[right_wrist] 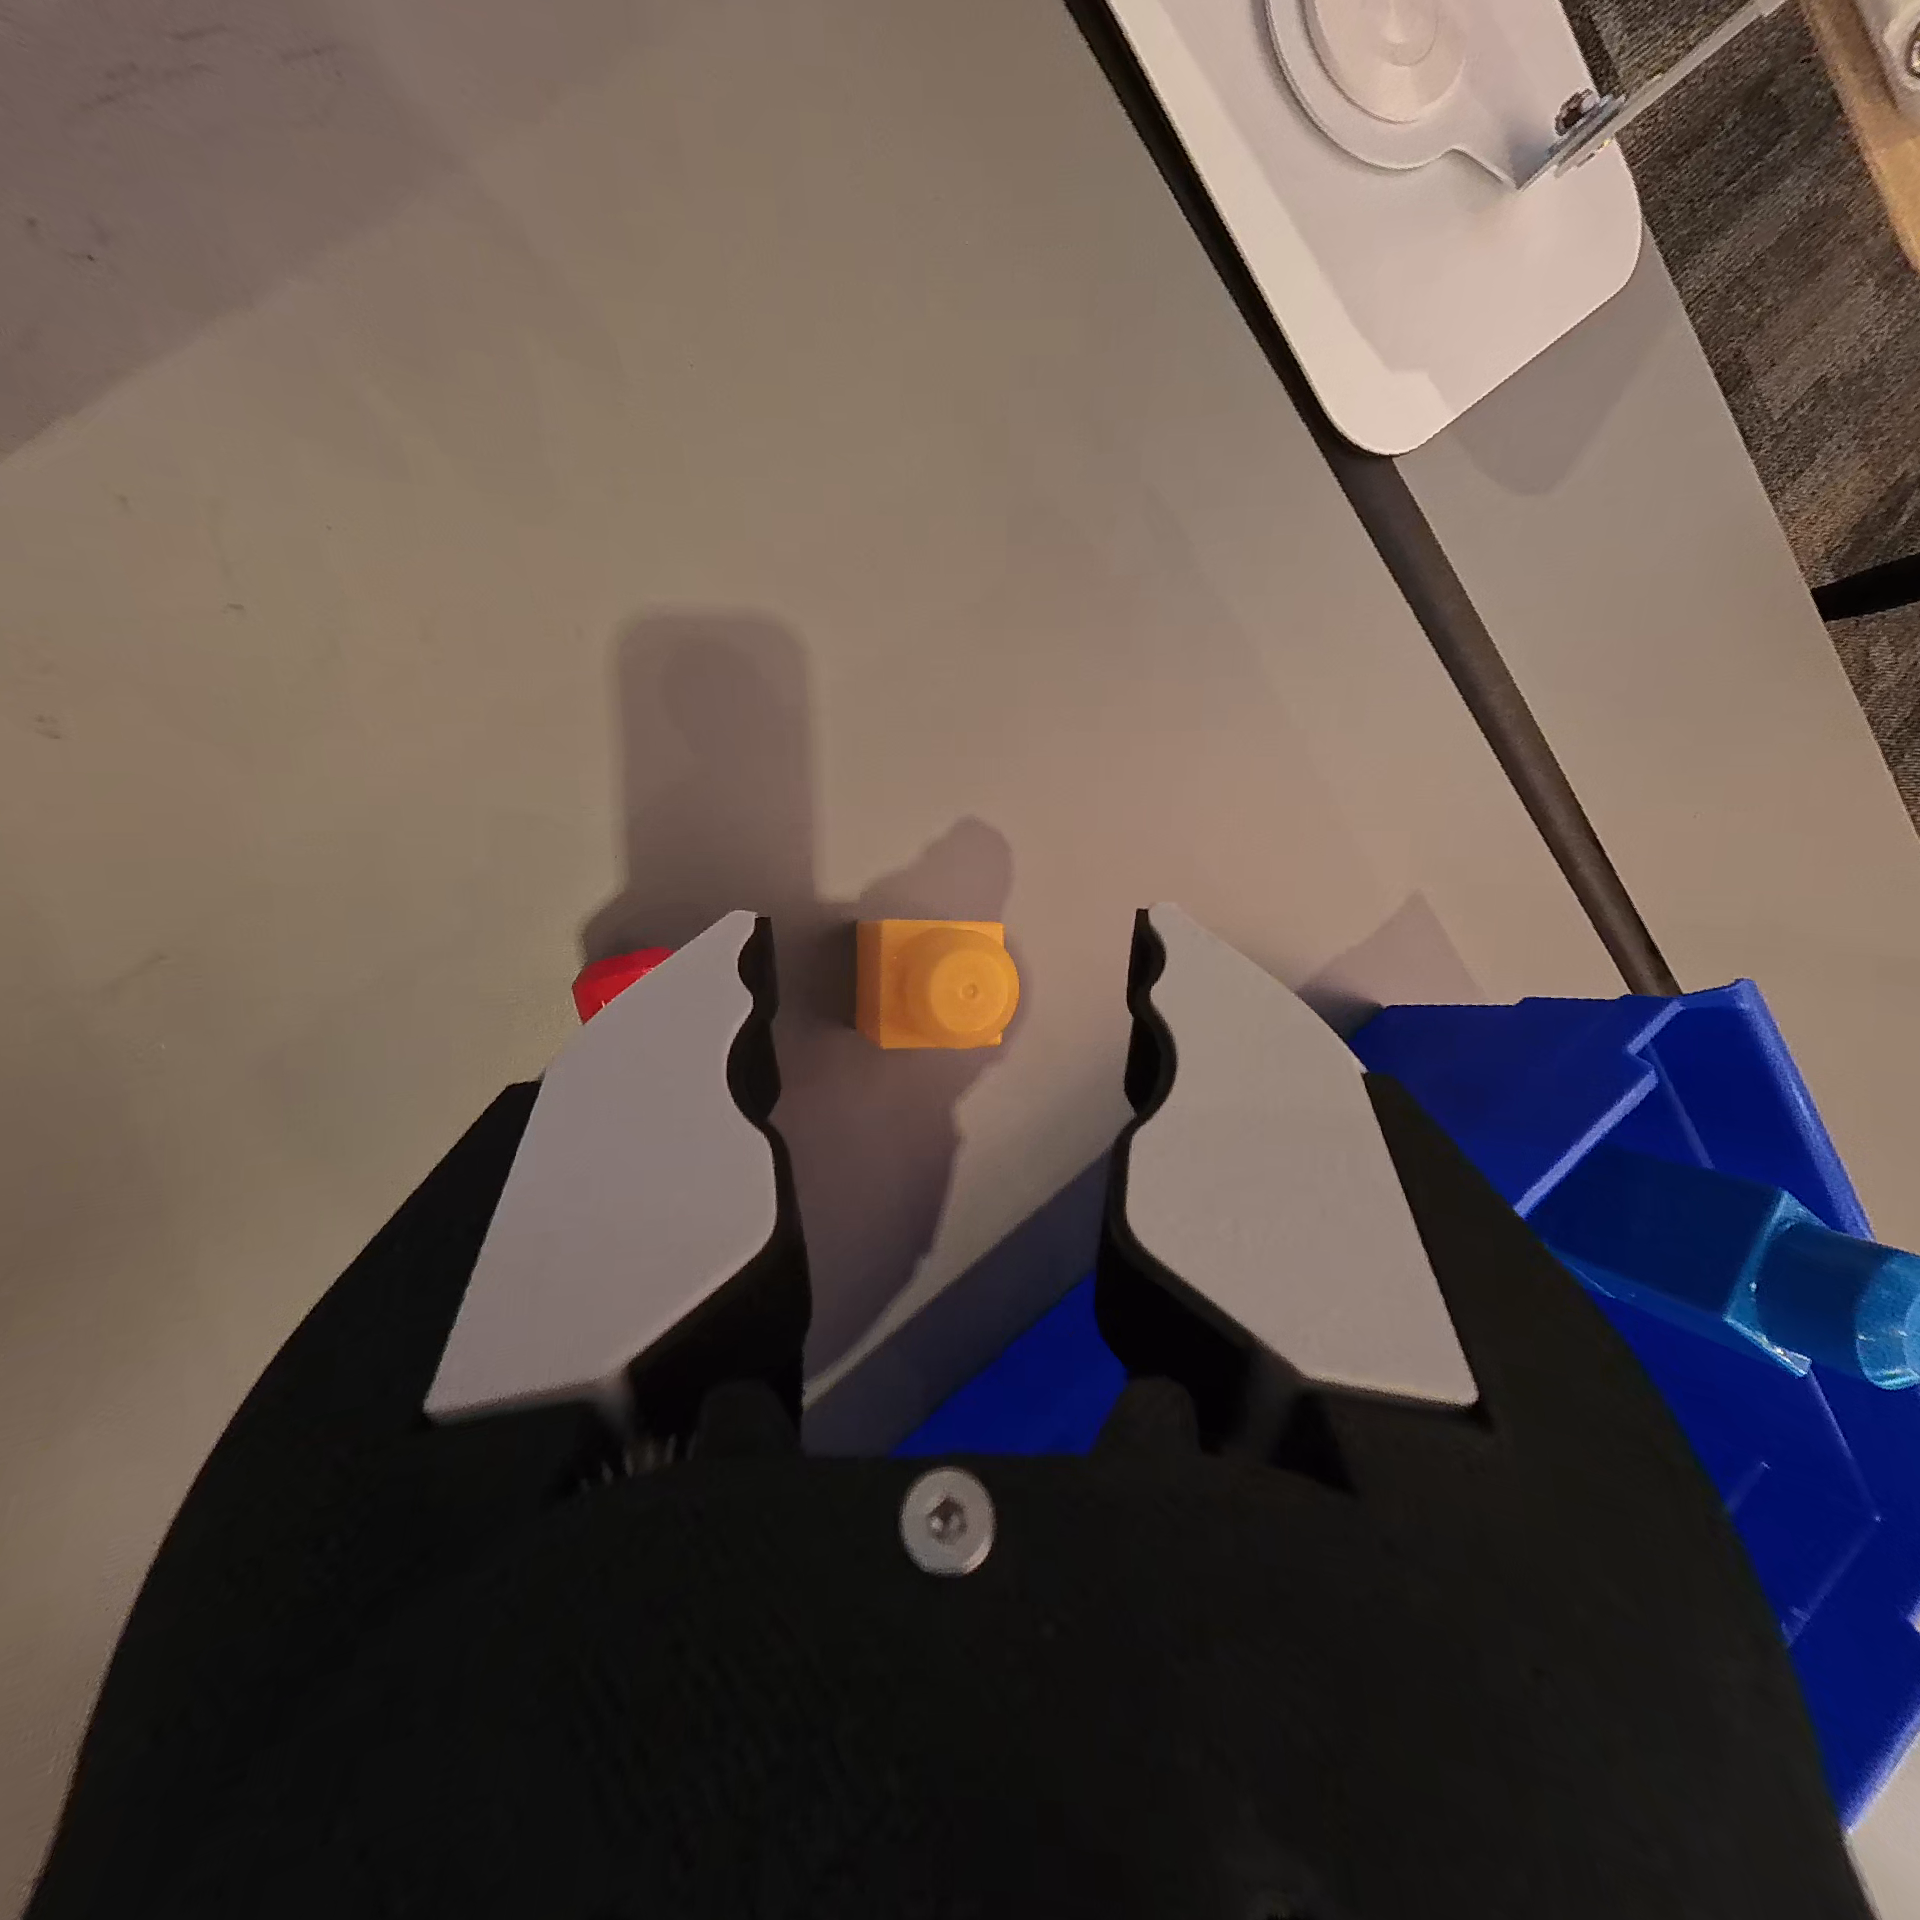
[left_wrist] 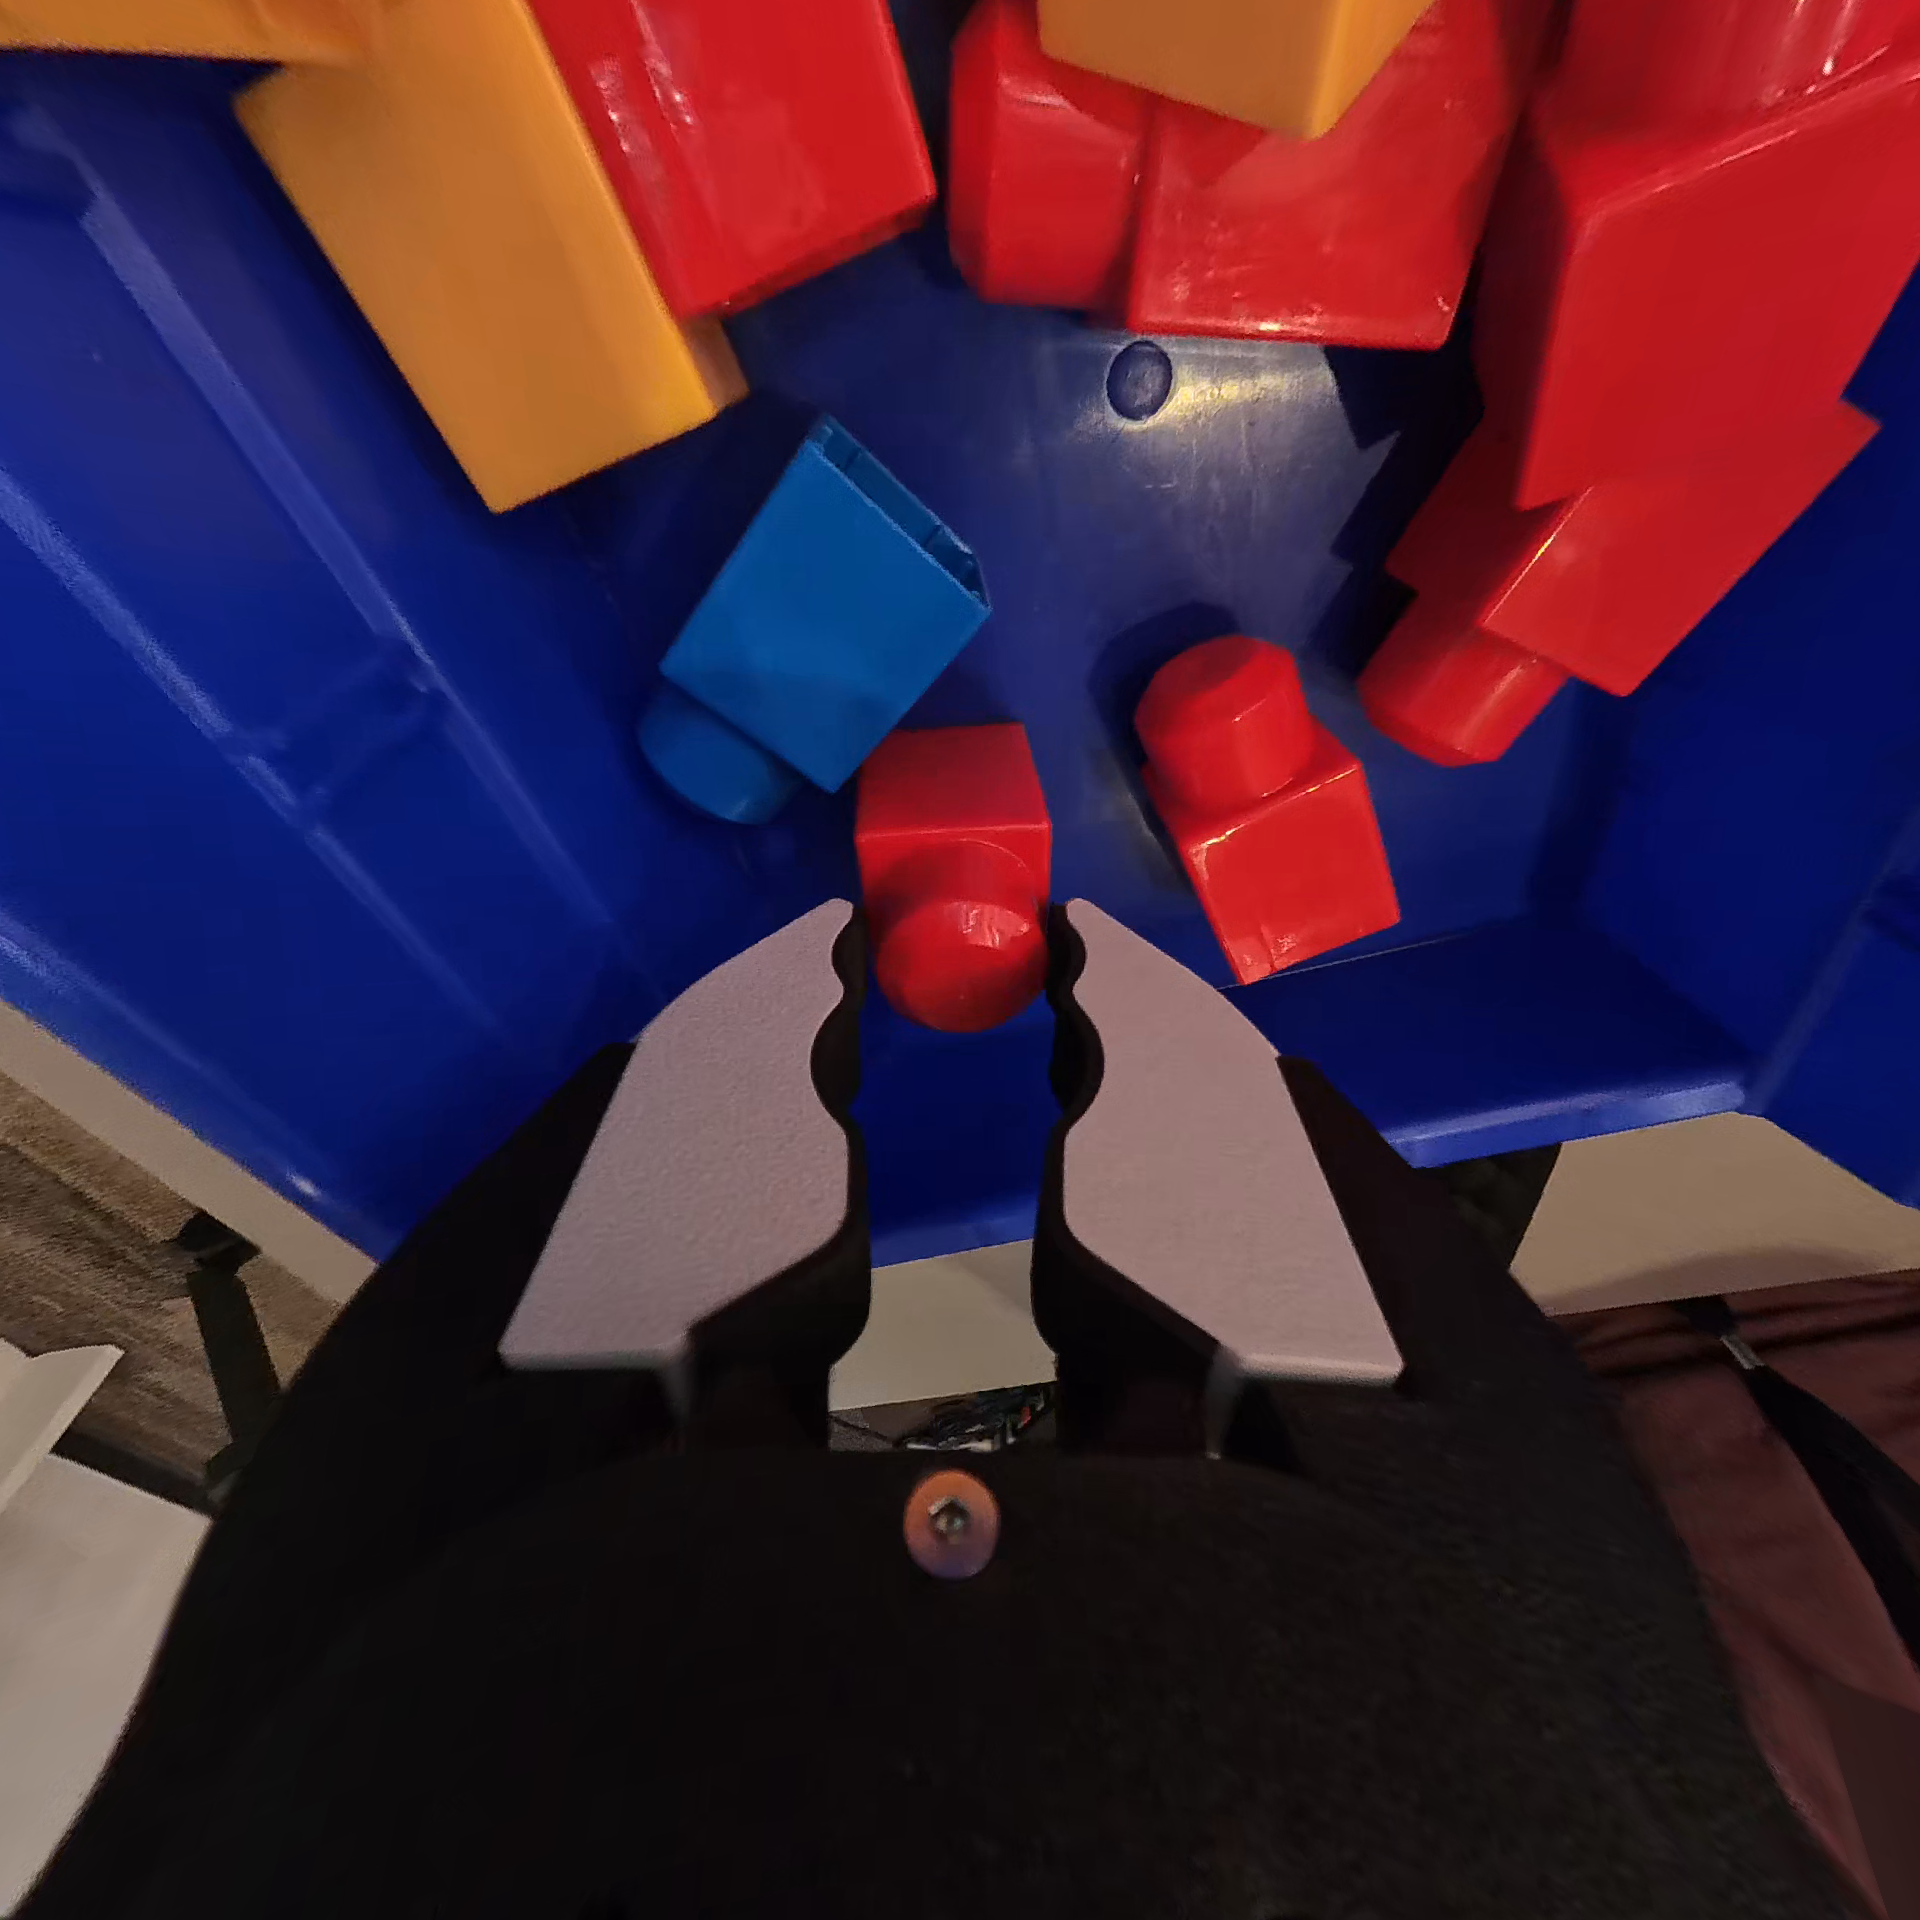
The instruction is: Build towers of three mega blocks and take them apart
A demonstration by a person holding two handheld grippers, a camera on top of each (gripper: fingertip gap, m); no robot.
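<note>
In the left wrist view my left gripper reaches into a blue bin. Its two pads press on either side of the round stud of a small red block that lies on the bin floor. A small blue block lies just beyond it to the left, and another small red block to the right. In the right wrist view my right gripper is open and empty above a grey table. A small orange block stands stud up on the table, seen between the fingers and untouched. A red block peeks out behind the left finger.
Long orange blocks and larger red blocks crowd the far part of the bin. In the right wrist view the blue bin stands at the right with a clear blue block in it. A white stand base sits at the far right. Spacing between my two grippers at the tips: around 45 cm.
</note>
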